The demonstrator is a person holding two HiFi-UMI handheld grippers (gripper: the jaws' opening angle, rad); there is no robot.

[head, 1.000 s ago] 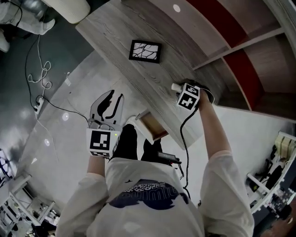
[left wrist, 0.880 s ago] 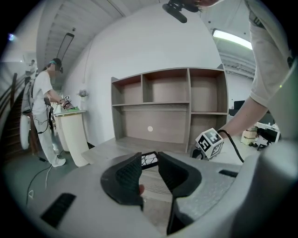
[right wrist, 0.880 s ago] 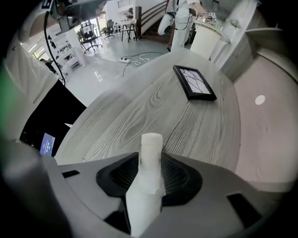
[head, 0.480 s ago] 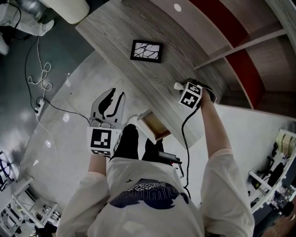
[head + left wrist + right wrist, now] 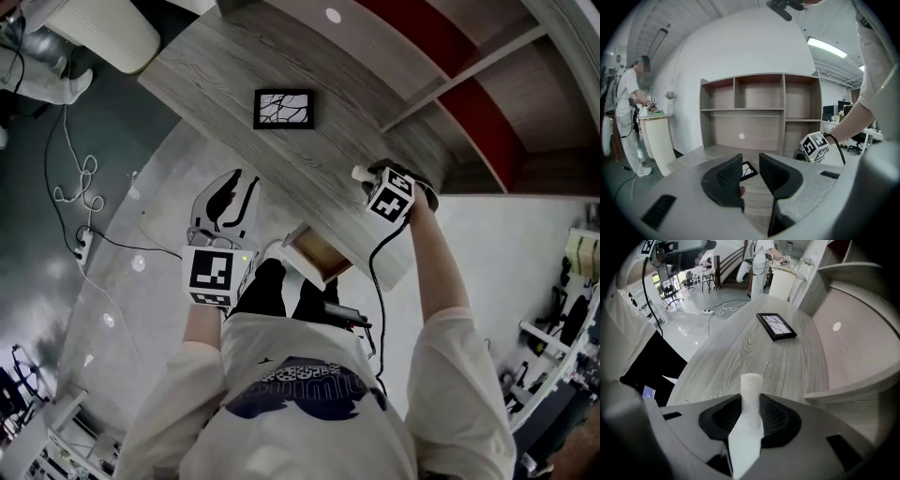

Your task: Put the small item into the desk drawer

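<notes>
A small white tube [image 5: 751,385] stands between the jaws of my right gripper [image 5: 751,401], which are closing, and their pads press its sides. In the head view that tube [image 5: 358,173] pokes out ahead of the right gripper [image 5: 367,178] over the right part of the grey wooden desk [image 5: 234,66]. The desk drawer [image 5: 314,255] is pulled open at the near edge, below and left of the right gripper. My left gripper [image 5: 234,187] hangs over the floor left of the drawer. In its own view the left gripper [image 5: 751,171] is open and holds nothing.
A black picture frame [image 5: 284,109] lies flat on the desk, also seen as the frame [image 5: 776,326]. A shelf unit [image 5: 759,112] rises behind the desk. Cables [image 5: 80,178] trail on the floor at left. A person [image 5: 633,117] stands at a white counter.
The head view has tilted a little. My left gripper sits slightly nearer the desk edge. The right gripper stays at the white tube on the desk.
</notes>
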